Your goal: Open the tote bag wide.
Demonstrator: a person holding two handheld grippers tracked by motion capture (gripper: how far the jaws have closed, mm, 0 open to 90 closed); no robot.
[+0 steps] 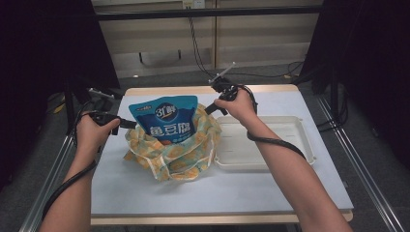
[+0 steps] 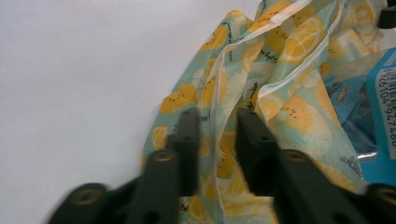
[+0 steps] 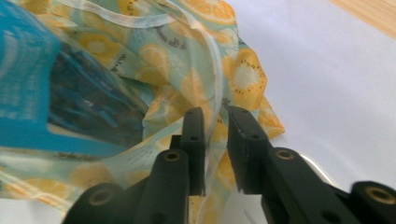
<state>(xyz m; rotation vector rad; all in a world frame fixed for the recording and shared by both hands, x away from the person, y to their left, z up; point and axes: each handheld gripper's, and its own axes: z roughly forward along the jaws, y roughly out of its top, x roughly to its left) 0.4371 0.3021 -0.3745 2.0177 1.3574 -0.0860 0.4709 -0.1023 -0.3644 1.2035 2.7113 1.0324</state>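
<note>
We see a blue snack pouch (image 1: pixel 167 118) standing in a lemon-print bag (image 1: pixel 176 154) on the counter (image 1: pixel 217 193), left hand-held gripper (image 2: pixel 218 123) narrowly parted around the bag's white-edged rim, right hand-held gripper (image 3: pixel 215 122) the same, white tray (image 1: pixel 300 142) beside.

A blue pouch (image 1: pixel 167 120) with white lettering stands upright in a crumpled cloth bag (image 1: pixel 183 153) printed with yellow citrus slices on pale green. The bag sits mid-worktop, its mouth open; a cream tray (image 1: pixel 302 131) lies just at its 3 o'clock.
</note>
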